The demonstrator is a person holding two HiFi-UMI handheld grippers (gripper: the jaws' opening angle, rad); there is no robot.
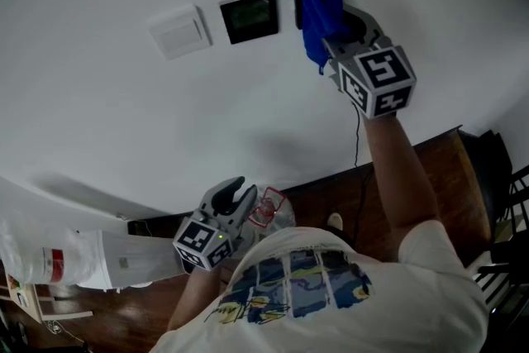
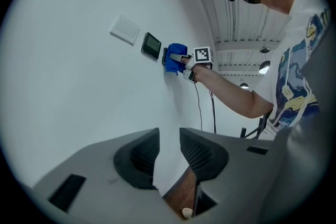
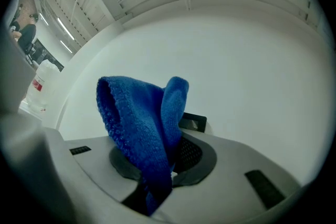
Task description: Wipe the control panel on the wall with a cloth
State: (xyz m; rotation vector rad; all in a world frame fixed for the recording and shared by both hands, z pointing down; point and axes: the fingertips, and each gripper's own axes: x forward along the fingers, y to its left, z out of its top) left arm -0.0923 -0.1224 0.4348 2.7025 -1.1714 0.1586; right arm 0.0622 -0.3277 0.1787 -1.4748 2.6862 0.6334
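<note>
wiping looks in hand: my right tool [image 1: 340, 27] is clamped on the blue cloth [image 1: 320, 12], pressed against the control panel [image 3: 193, 122] on the wall [image 1: 116, 112]. left tool [image 1: 236, 199] hangs low, jaws slightly apart, empty. next i'd sweep sideways with steady pressure.

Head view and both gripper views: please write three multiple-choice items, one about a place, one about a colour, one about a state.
1. Where is the cloth?
A) on the floor
B) at the wall, beside the dark screen panel
C) on a chair

2. What colour is the cloth?
A) blue
B) red
C) white

3. The left gripper's jaws are:
A) shut on the cloth
B) shut on a bottle
C) apart and empty

Key: B, the right gripper holds it up there; A, it is blue in every view; C, a gap shows between them with nothing in it.
</note>
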